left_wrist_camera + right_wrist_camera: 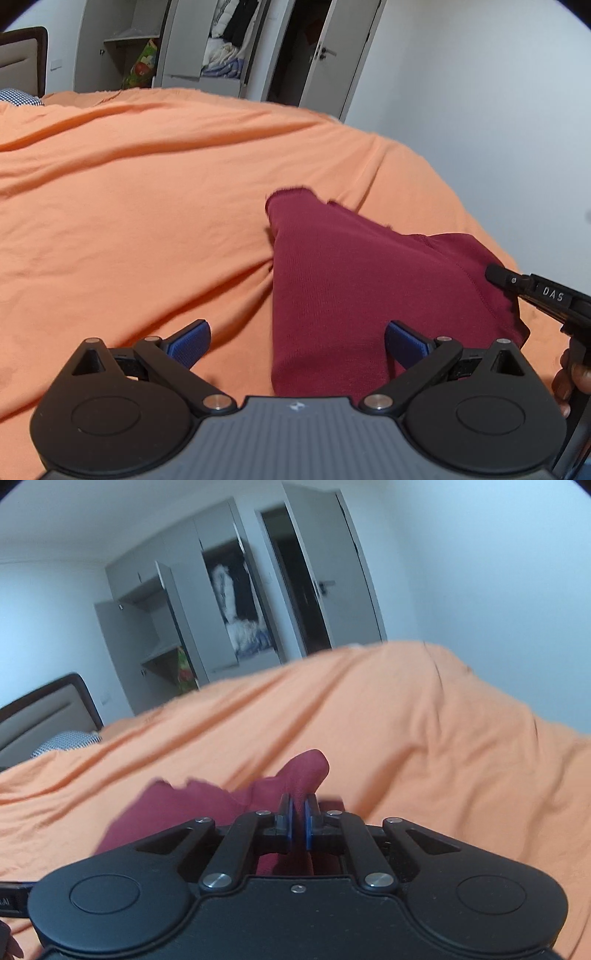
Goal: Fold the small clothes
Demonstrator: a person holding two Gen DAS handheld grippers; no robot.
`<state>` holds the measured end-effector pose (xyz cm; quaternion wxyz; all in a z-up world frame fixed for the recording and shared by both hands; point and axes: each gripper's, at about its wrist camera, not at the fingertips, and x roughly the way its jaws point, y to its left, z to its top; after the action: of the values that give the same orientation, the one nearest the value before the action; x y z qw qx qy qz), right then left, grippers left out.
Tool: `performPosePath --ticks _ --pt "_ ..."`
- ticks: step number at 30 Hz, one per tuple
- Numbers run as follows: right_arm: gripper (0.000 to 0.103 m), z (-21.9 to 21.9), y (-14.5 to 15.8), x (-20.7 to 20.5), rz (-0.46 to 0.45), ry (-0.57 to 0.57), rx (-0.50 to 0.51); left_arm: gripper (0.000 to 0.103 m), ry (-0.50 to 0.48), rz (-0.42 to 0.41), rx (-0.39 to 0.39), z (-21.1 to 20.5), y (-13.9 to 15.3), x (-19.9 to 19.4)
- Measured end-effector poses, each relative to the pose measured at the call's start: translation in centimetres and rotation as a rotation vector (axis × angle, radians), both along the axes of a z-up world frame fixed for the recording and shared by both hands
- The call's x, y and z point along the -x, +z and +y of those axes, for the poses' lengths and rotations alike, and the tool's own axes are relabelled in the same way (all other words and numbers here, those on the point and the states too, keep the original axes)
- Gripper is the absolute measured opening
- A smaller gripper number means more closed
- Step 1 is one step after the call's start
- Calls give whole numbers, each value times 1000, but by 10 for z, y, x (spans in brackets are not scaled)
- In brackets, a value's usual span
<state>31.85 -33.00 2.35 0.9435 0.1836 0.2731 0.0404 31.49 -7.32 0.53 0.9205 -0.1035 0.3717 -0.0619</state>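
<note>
Soft, even indoor light; fisheye-bent edges, right wrist view motion-blurred.

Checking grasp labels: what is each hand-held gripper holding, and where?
Right hand-held gripper pinches the maroon garment at its edge; left hand-held gripper holds nothing.

Left gripper [297,341]: fingers spread wide. Right gripper [298,821]: fingers nearly together, pinching dark red cloth [295,775].

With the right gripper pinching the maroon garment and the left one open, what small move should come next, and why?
Probably close the left gripper on the maroon garment: its blue pads stand wide apart over the near edge, while the right gripper is already pinched on a raised fold above the orange bedsheet.
</note>
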Motion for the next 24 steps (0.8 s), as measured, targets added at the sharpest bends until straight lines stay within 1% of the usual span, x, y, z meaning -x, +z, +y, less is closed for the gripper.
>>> performPosePath --ticks 4,6,8,10,11,13,14,16,17,19,20,22,24 --pt "7 4 -26 -4 57 -15 8 102 1 37 0 1 -12 1" --pt "8 6 -32 -4 64 -17 9 103 0 39 9 4 -12 1" --pt "13 9 -30 -4 61 -15 24 103 3 33 17 6 -9 2" --pt "27 10 -29 -2 55 -19 43 103 10 20 13 6 -5 2" --pt "31 10 -26 0 50 -23 49 103 14 14 11 6 -3 2" --pt "48 9 -24 5 46 -33 63 103 22 8 9 8 -2 4" --pt "52 9 -22 8 41 -34 68 103 25 6 8 6 -1 4" --pt "68 11 -20 19 27 -35 83 103 30 3 4 6 -1 6" --pt "71 13 -18 27 16 -31 91 103 31 1 2 6 -1 6" --pt "83 18 -14 43 -6 -11 105 103 32 -1 -4 7 -1 10" --pt "86 21 -13 50 -12 2 112 103 31 1 -6 8 -2 10" --pt "96 30 -15 61 -7 24 138 103 29 8 -8 8 -5 12" --pt "101 38 -19 68 12 32 166 102 28 21 -5 9 -9 12"
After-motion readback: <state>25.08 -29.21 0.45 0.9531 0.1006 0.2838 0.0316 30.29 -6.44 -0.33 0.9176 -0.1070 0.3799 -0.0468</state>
